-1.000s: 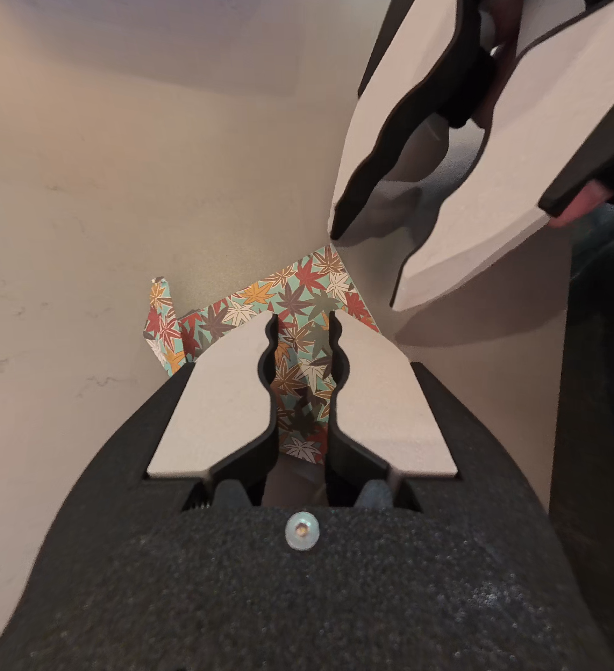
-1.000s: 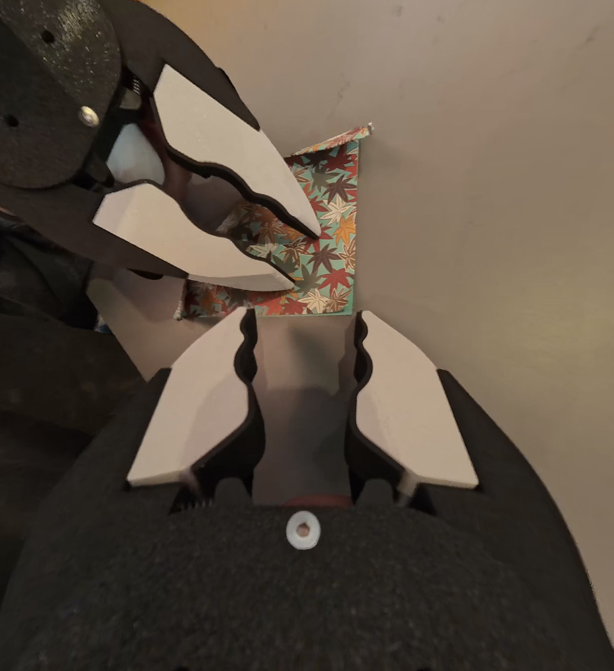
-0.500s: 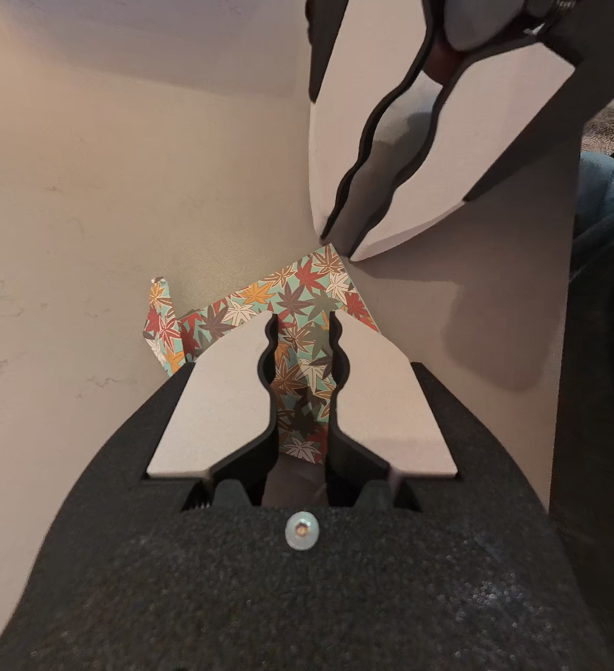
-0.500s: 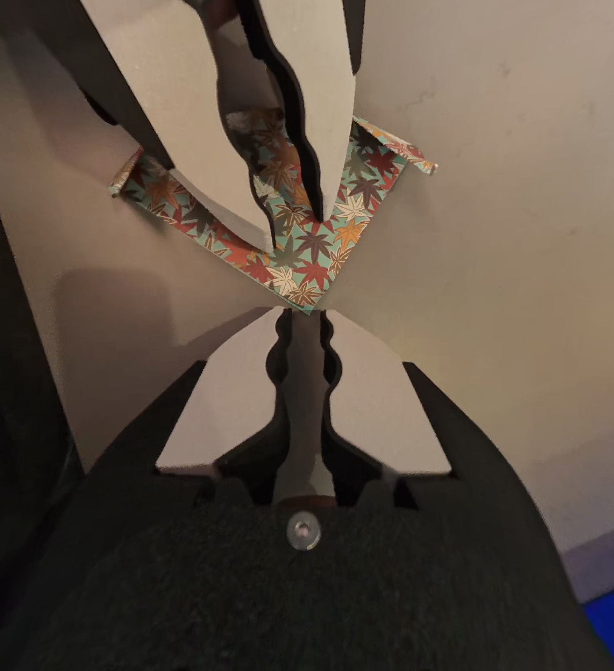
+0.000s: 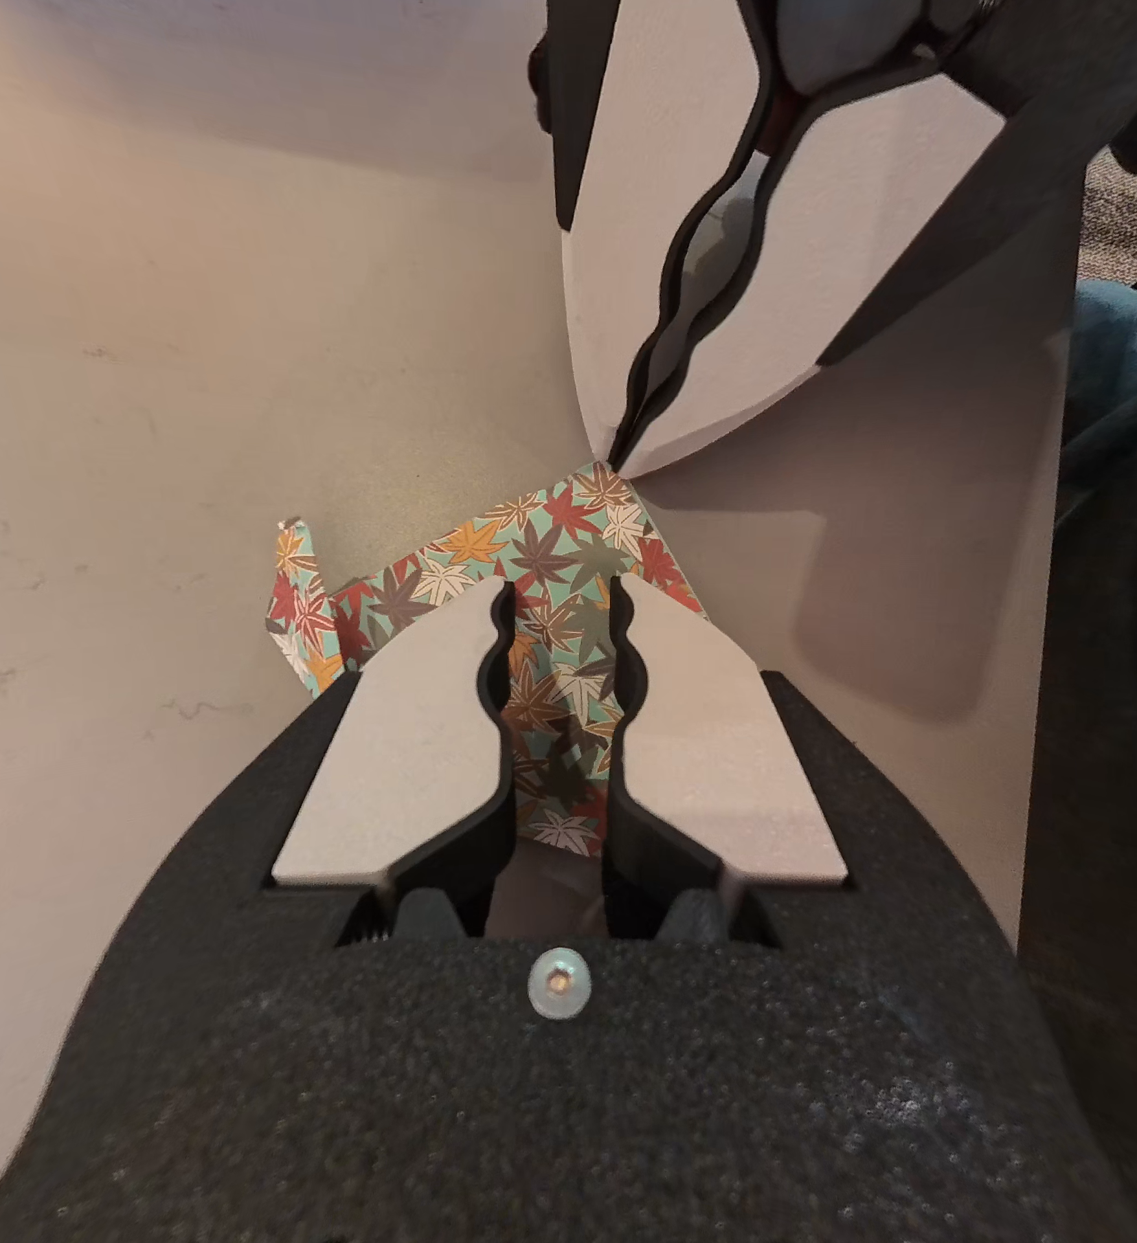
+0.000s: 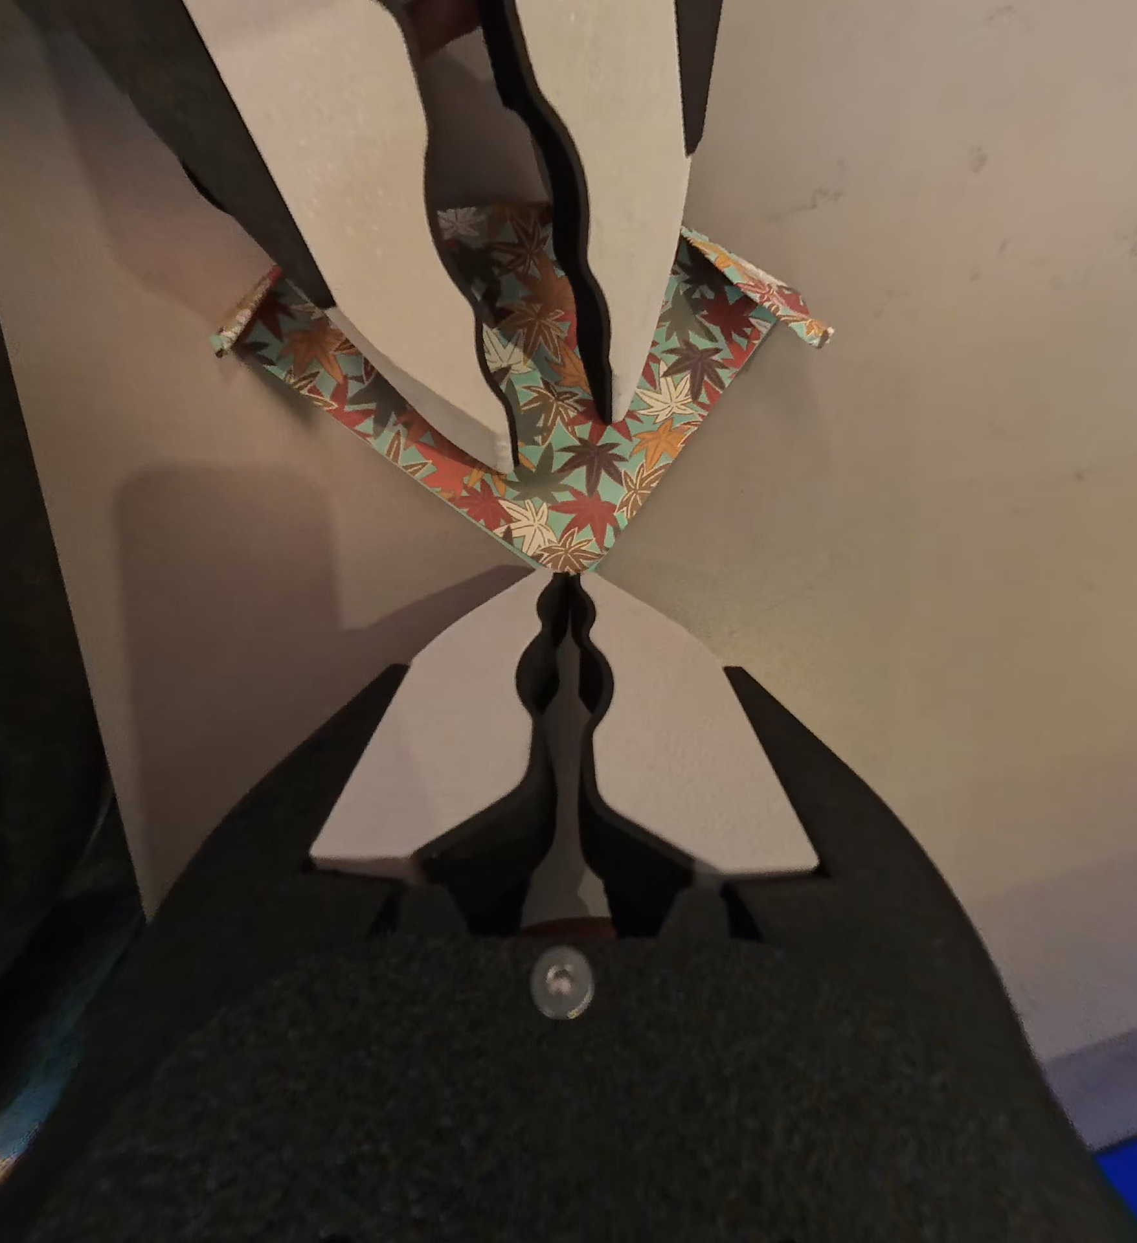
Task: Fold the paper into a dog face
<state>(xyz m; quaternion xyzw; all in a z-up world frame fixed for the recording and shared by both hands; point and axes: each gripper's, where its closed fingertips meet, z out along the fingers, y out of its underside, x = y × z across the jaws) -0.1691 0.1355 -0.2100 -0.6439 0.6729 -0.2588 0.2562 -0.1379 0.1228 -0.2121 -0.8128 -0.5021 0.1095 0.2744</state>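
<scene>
A thin, smooth paper (image 6: 579, 511) printed with a matt leaf pattern is shown on a smooth, matt beige worktop (image 5: 149, 336). Each tool (image 5: 559, 592) is built of grainy black plastic with flat, matt pale fingers (image 5: 411, 726) and a shiny metal screw (image 5: 558, 983).

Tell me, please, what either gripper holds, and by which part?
The right gripper pinches the paper by its pointed corner; the left gripper, open, only rests over it.
</scene>
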